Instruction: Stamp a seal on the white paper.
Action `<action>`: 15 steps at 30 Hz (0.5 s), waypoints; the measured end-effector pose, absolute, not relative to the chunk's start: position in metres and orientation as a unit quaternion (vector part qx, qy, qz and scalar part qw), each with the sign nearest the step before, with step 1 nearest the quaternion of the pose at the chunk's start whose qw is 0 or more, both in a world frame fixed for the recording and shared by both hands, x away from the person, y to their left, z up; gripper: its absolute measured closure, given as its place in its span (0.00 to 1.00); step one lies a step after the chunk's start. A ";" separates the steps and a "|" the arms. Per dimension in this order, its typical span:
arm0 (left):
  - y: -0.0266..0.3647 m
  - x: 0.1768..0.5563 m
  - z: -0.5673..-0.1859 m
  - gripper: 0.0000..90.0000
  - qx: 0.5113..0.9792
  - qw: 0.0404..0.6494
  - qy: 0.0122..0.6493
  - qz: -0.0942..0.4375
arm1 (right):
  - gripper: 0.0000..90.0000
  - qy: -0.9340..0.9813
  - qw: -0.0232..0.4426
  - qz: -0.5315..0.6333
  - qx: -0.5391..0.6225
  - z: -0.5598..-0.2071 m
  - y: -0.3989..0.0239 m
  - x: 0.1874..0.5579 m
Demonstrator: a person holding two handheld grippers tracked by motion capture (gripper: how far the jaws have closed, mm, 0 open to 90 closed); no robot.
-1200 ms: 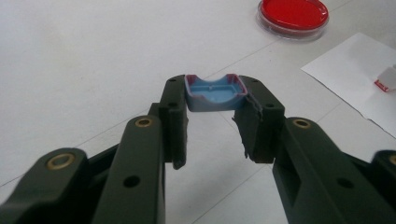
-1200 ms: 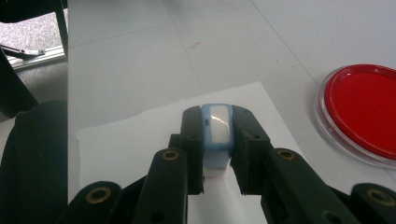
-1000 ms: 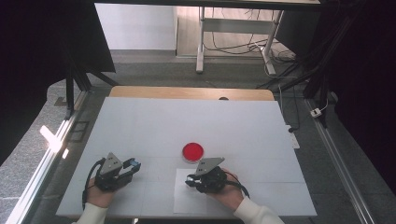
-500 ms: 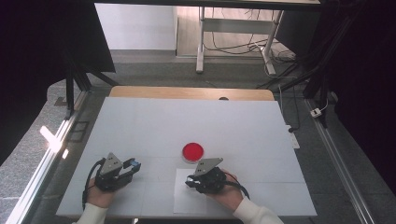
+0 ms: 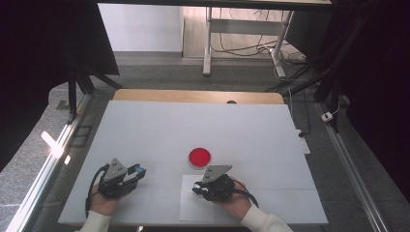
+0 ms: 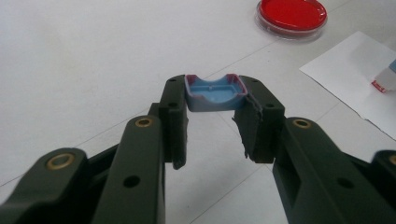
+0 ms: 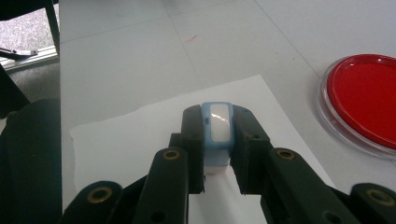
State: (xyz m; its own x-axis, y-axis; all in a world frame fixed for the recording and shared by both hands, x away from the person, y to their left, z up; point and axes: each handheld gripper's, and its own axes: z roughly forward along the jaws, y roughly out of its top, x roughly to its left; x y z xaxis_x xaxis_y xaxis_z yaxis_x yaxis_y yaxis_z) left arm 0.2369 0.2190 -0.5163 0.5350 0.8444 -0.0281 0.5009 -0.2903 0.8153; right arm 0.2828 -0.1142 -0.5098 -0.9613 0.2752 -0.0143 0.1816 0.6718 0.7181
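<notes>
My left gripper [image 5: 139, 170] rests near the table's front left corner, shut on a small blue cap [image 6: 214, 93] with a purplish rim, held by its ends between the pads. My right gripper [image 5: 196, 187] lies low over a white sheet of paper [image 5: 191, 206] and is shut on a light-blue stamp with a white face [image 7: 218, 127], which points down at the paper [image 7: 140, 135]. A round red ink dish [image 5: 199, 157] sits just beyond the paper, close to the right gripper [image 7: 218, 140].
The white tabletop [image 5: 193, 125] stretches wide behind the dish, ending at a wooden strip [image 5: 198, 96] along its far edge. Black frames, cables and a stand's legs are on the floor past the table.
</notes>
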 end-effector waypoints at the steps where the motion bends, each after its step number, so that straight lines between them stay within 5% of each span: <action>1: 0.219 0.237 -0.516 0.72 0.775 0.408 0.434 0.210 | 0.85 0.912 0.060 0.385 0.124 -0.510 -0.115 0.283; 15: 0.218 0.237 -0.516 0.72 0.776 0.408 0.433 0.210 | 0.85 0.904 0.043 0.405 0.129 -0.514 -0.120 0.287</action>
State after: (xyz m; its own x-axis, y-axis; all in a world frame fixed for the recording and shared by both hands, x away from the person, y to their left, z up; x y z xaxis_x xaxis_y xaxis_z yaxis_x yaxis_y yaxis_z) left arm 0.2367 0.2182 -0.5163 0.5374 0.8428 -0.0278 0.5008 -0.2924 0.8147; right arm 0.2867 -0.1196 -0.5138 -0.9633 0.2669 0.0271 0.1978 0.6384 0.7439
